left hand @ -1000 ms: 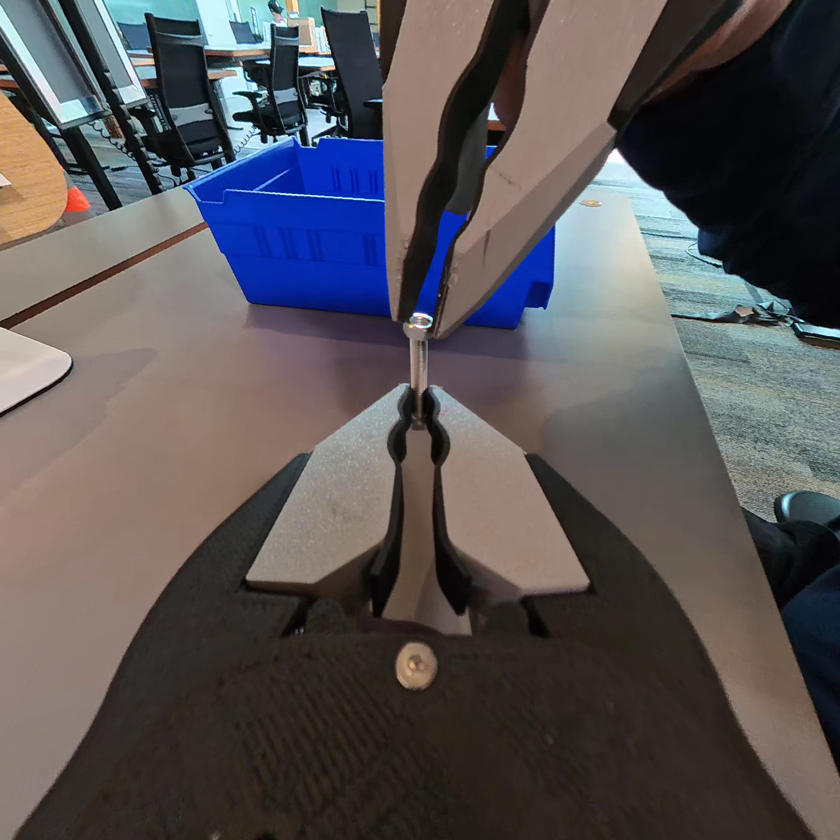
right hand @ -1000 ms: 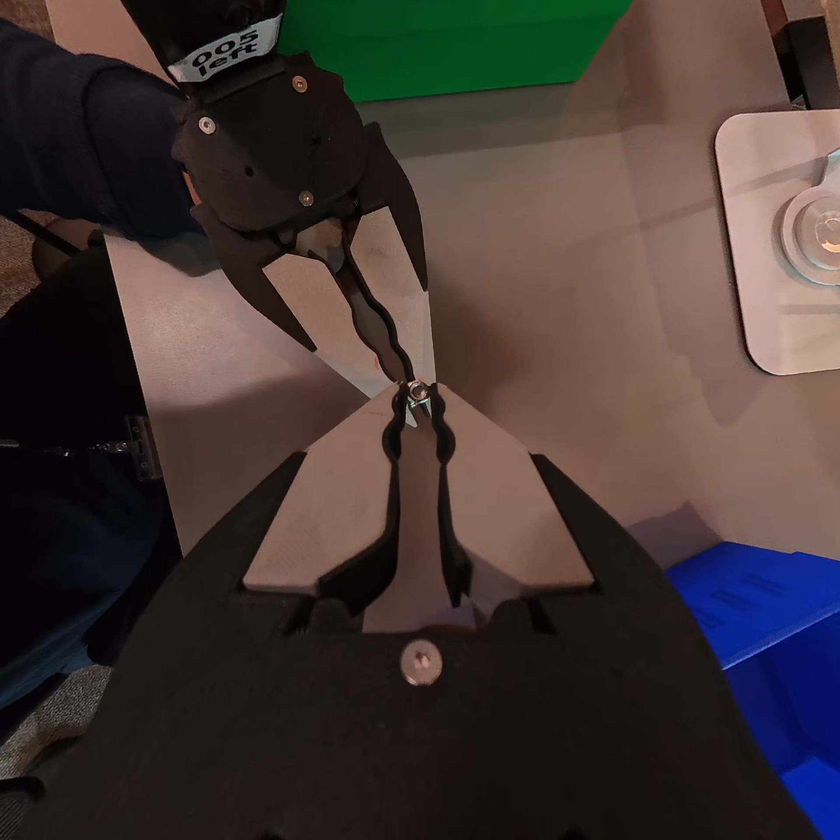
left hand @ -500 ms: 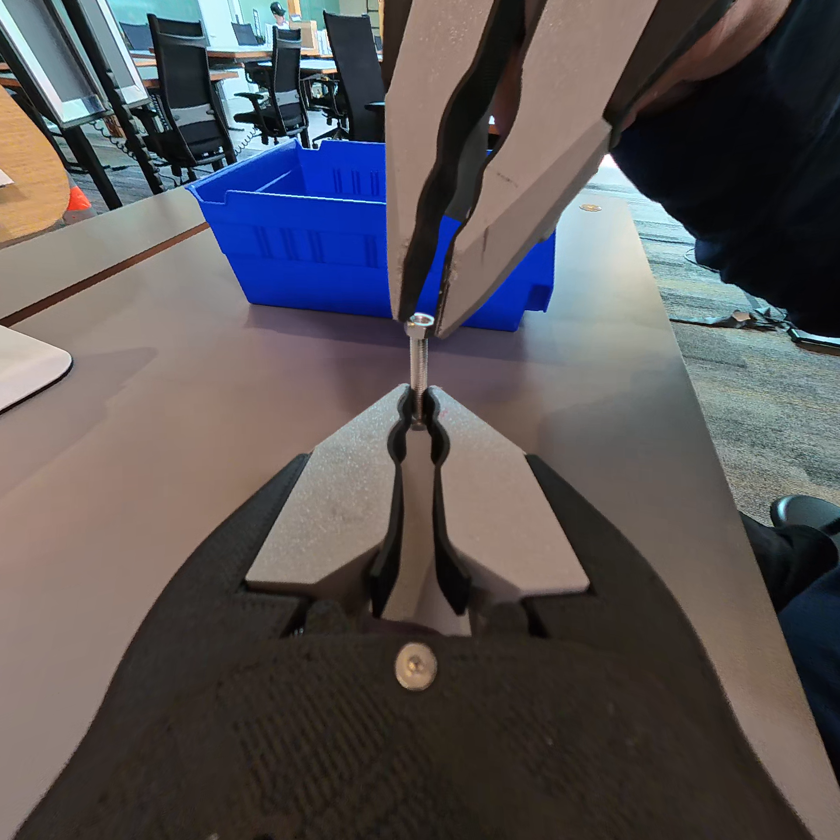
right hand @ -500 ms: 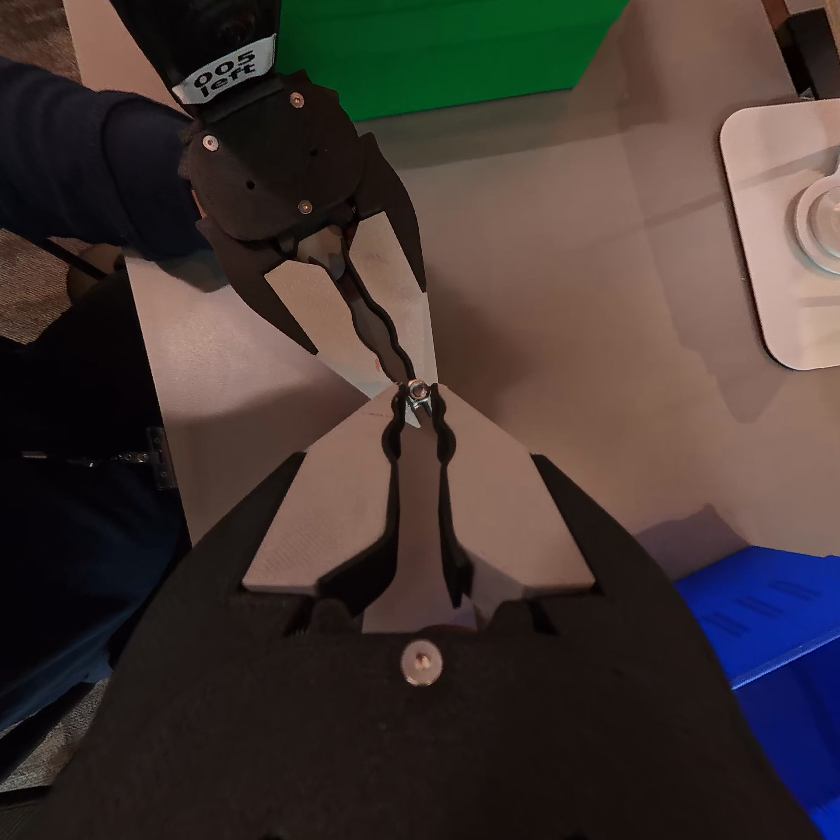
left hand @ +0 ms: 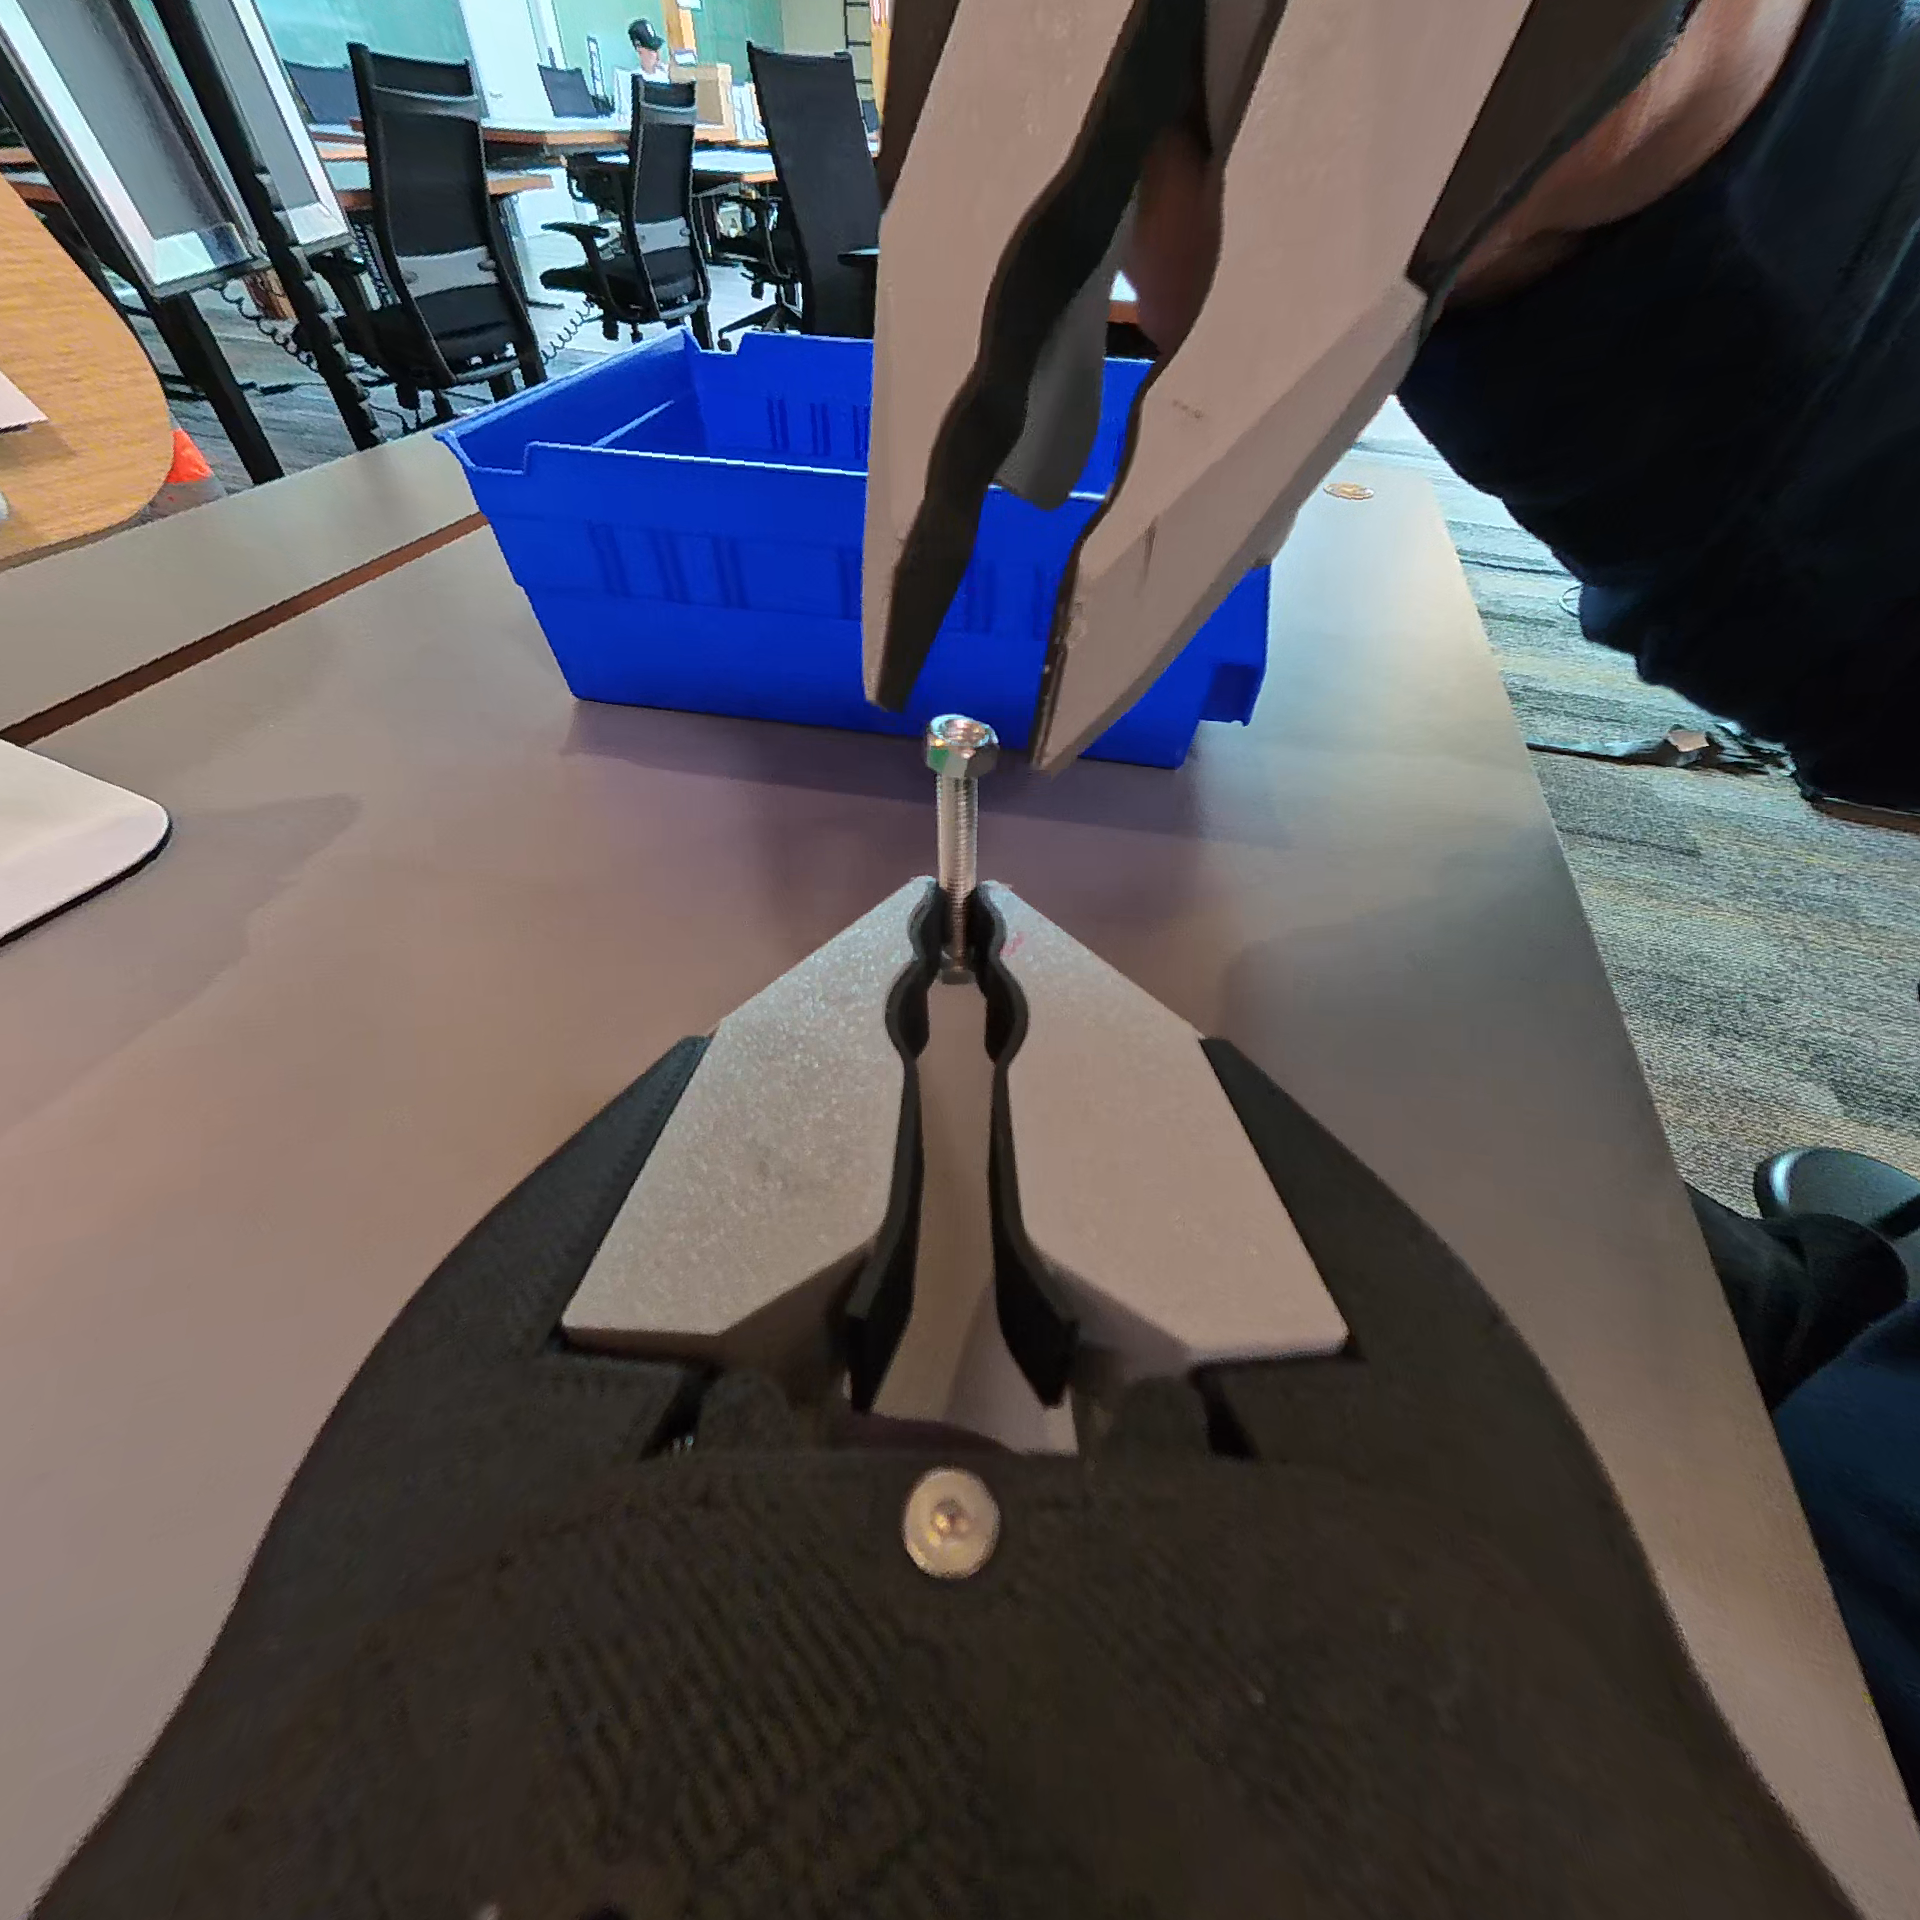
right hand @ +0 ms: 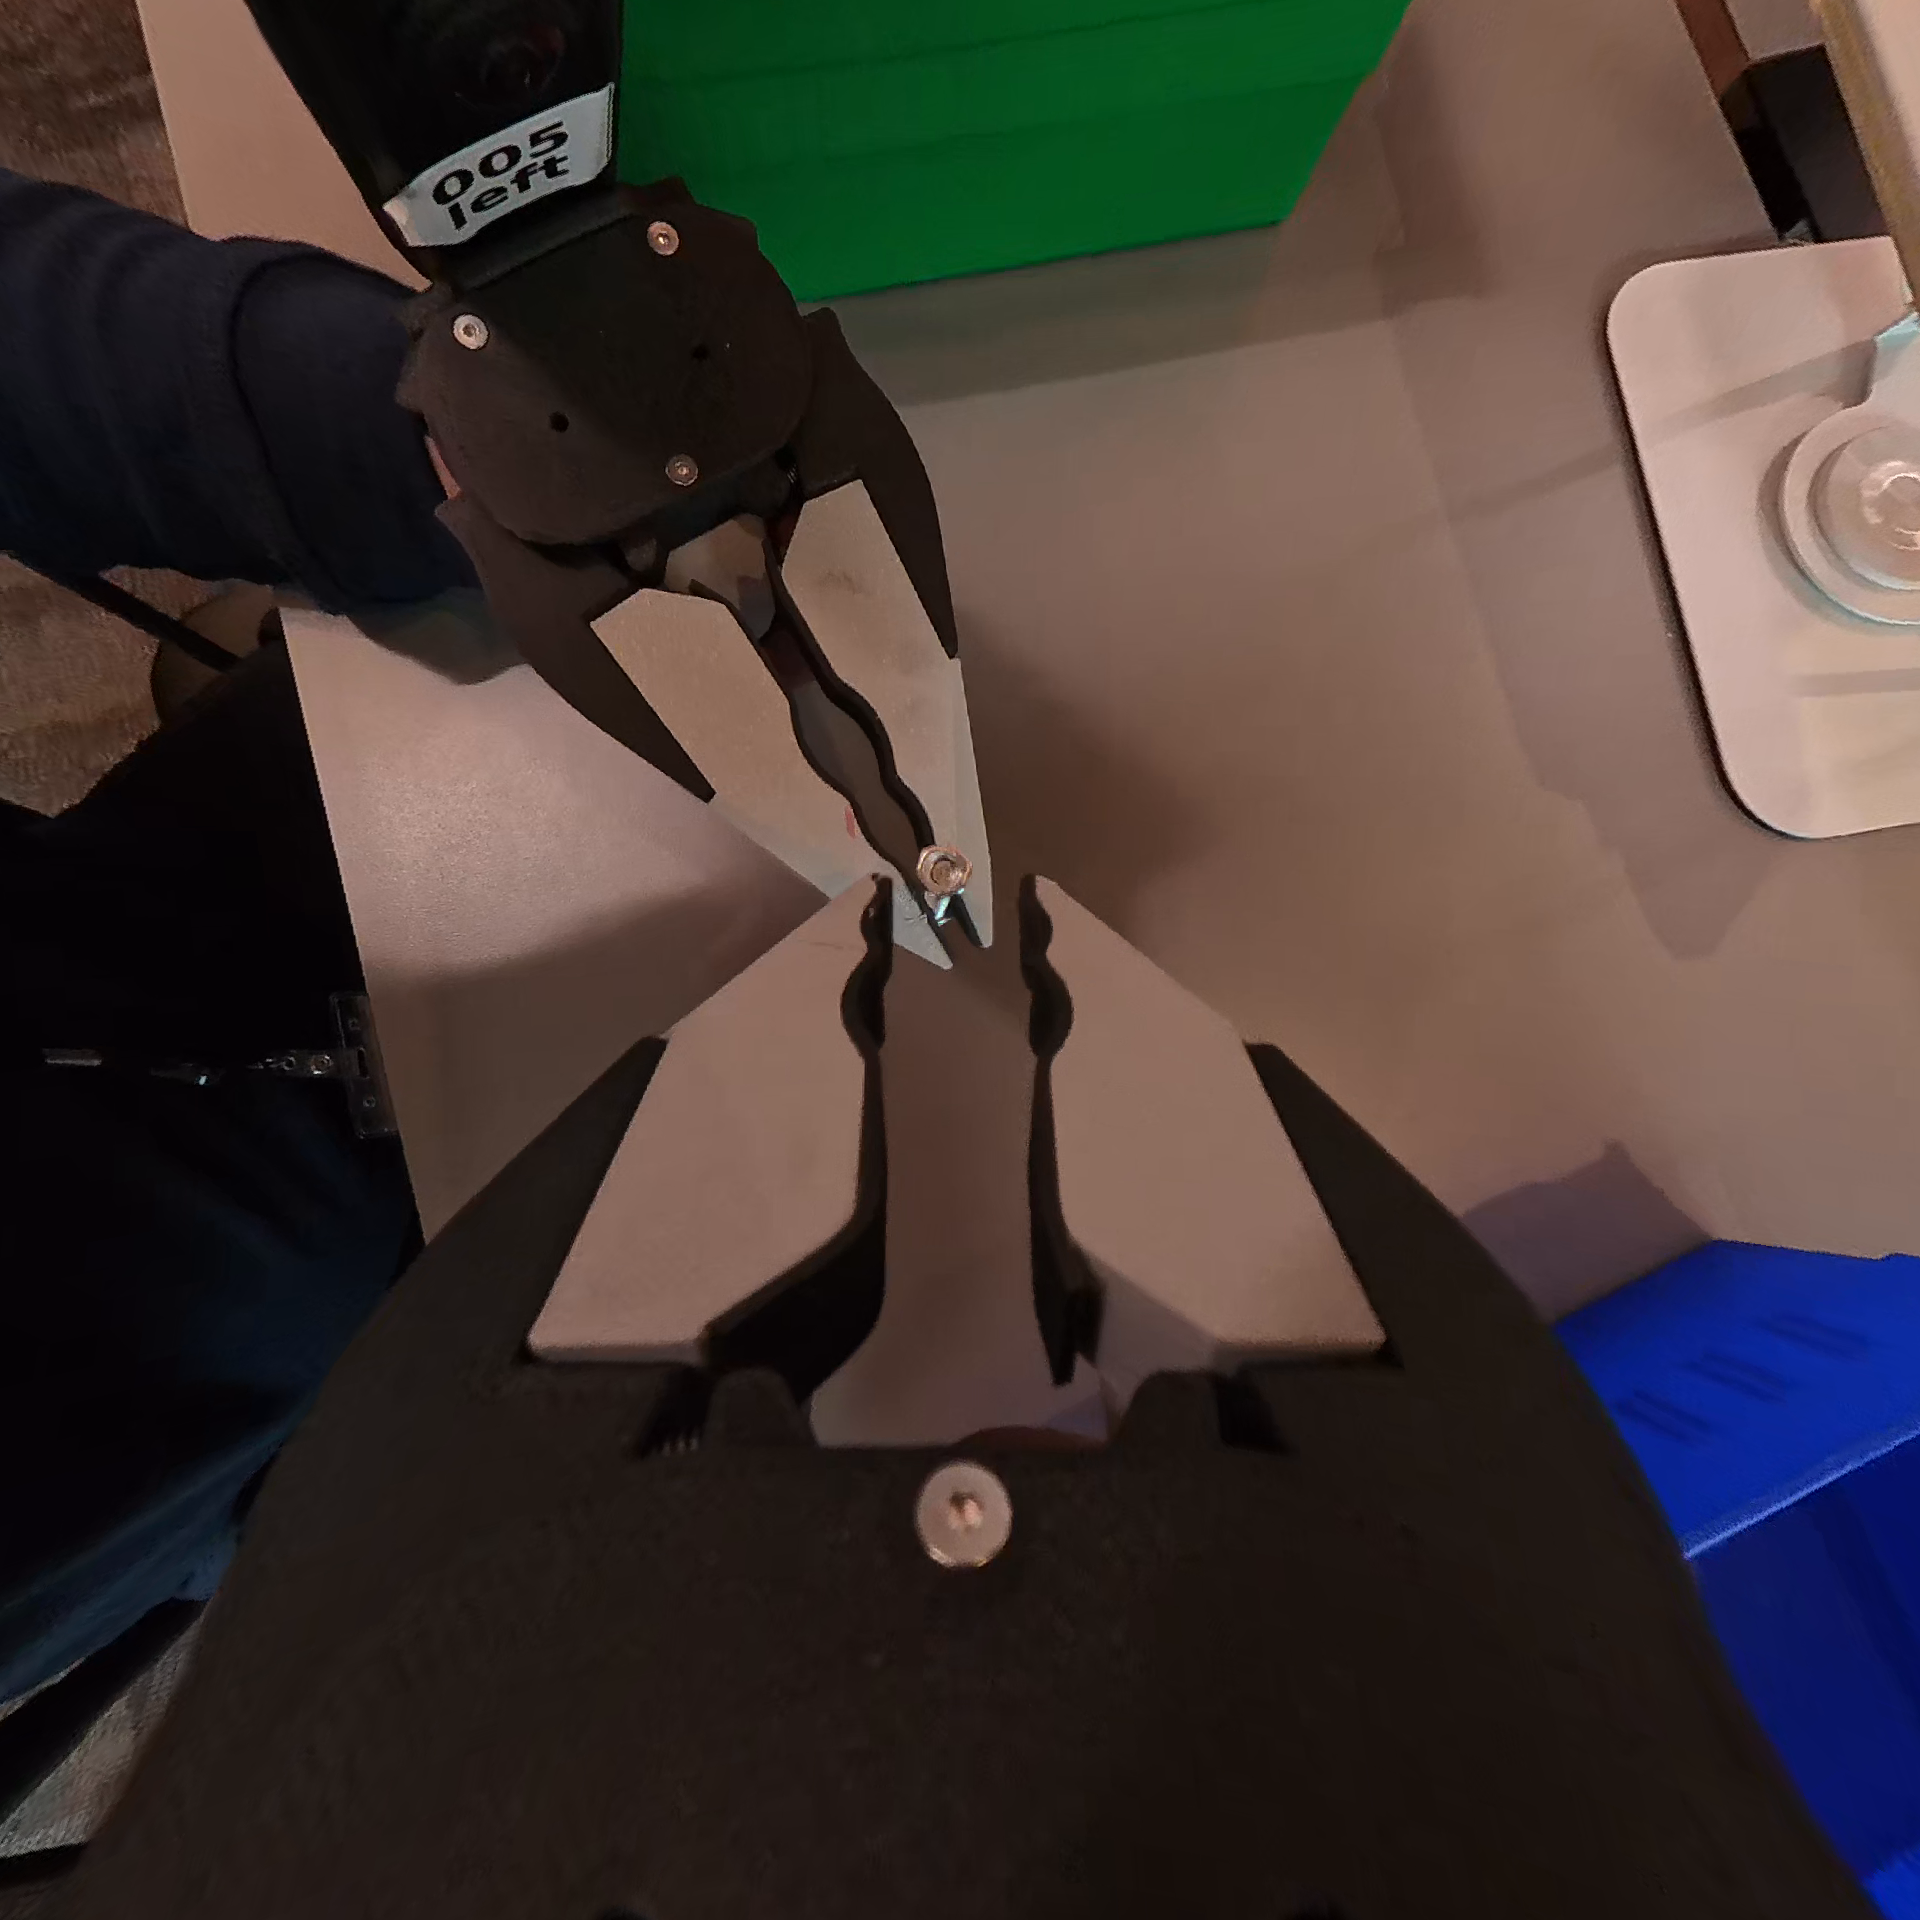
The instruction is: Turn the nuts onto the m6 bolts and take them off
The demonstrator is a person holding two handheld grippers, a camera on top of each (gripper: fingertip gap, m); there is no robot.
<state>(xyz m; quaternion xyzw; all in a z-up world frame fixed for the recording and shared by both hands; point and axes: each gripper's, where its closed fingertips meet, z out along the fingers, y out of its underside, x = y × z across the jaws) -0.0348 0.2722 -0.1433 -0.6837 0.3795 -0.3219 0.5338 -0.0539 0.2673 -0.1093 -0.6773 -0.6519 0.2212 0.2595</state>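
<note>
A silver M6 bolt (left hand: pixel 954 831) stands upright with a hex nut (left hand: pixel 961 743) on its top end. My left gripper (left hand: pixel 956 914) is shut on the bolt's lower end above the grey table (left hand: pixel 416 987). My right gripper (left hand: pixel 971 725) hangs point-down just above the nut, jaws open, touching nothing. In the right wrist view my right gripper (right hand: pixel 954 885) is open and empty. The nut (right hand: pixel 943 865) shows between its tips, at the tips of the left gripper (right hand: pixel 961 940).
A blue bin (left hand: pixel 727 561) stands behind the bolt; it also shows at the right wrist view's lower right (right hand: pixel 1766 1455). A green bin (right hand: pixel 987 125) stands on the table behind the left gripper. A silver stand base (right hand: pixel 1714 520) lies on the table. Office chairs (left hand: pixel 436 260) stand beyond it. Only a small space, under 4 cm, lies between the two pairs of fingers. Both grippers' tips are roughly 35 cm from the silver stand base (right hand: pixel 1714 520).
My right gripper was shut on the nut; it has opened, let go and risen slightly. The nut stays on the bolt. The left gripper holds still.
</note>
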